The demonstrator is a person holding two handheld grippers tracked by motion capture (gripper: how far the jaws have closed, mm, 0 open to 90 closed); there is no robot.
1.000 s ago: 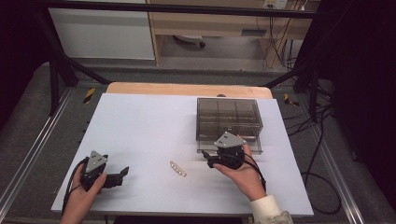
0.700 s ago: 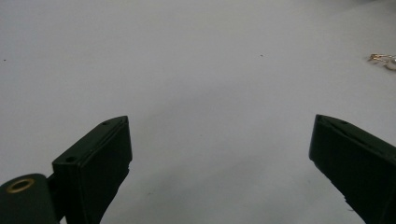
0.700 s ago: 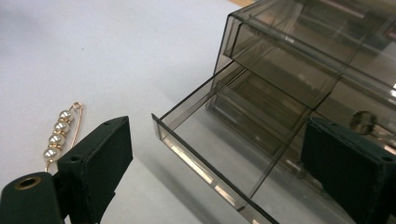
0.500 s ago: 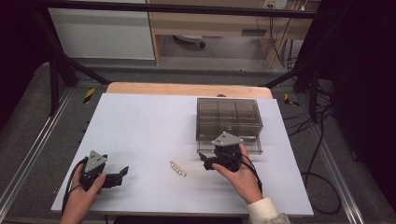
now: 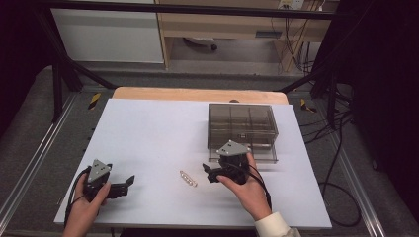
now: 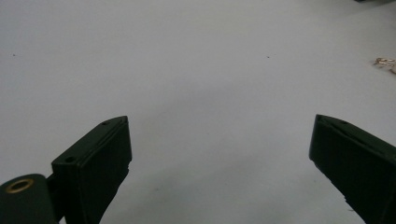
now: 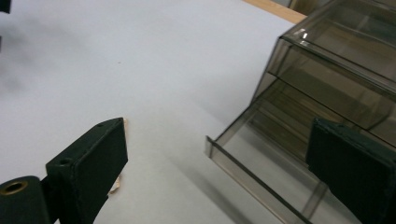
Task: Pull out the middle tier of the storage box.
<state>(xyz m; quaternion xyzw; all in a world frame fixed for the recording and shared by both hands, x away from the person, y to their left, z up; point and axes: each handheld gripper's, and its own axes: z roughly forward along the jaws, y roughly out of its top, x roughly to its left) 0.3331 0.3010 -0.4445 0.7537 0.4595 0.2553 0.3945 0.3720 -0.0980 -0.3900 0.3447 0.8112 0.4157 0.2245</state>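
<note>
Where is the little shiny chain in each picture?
High view: the chain lies at lower centre, between both grippers.
Left gripper view: at the far right edge, upper part.
Right gripper view: peeking out beside the left jaw.
Shared landmark: the white table.

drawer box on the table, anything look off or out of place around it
The drawer box has its bottom drawer pulled out and empty. A small pale chain-like piece lies loose on the white table, left of the box, outside any compartment. Nothing looks spilled or broken.
</note>
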